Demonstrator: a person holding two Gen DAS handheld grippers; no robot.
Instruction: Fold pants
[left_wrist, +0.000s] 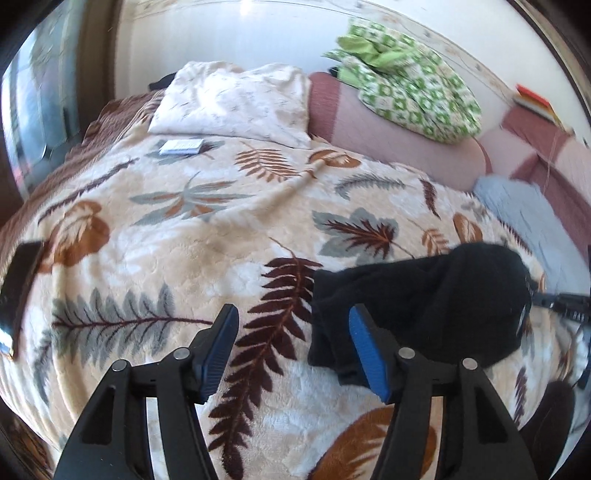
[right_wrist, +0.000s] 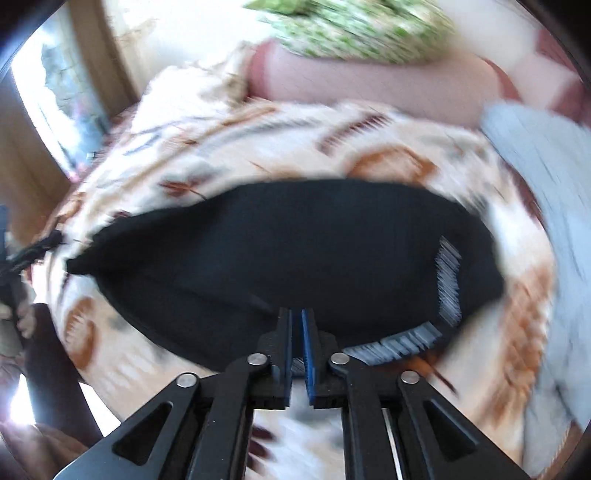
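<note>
The black pants (left_wrist: 424, 302) lie bunched in a compact dark heap on a leaf-patterned blanket (left_wrist: 192, 229). My left gripper (left_wrist: 291, 325) is open and empty, and its right finger (left_wrist: 364, 347) overlaps the heap's left edge. In the blurred right wrist view the pants (right_wrist: 280, 251) fill the middle. My right gripper (right_wrist: 296, 315) is shut on their near edge. A white waistband label strip (right_wrist: 448, 280) shows at the right of the pants.
A cream pillow (left_wrist: 236, 103) and a green-patterned bundle (left_wrist: 413, 77) lie at the bed's far side. A grey cloth (left_wrist: 524, 218) lies at the right. A dark phone (left_wrist: 18, 284) sits at the left edge. A small box (left_wrist: 181, 147) lies near the pillow.
</note>
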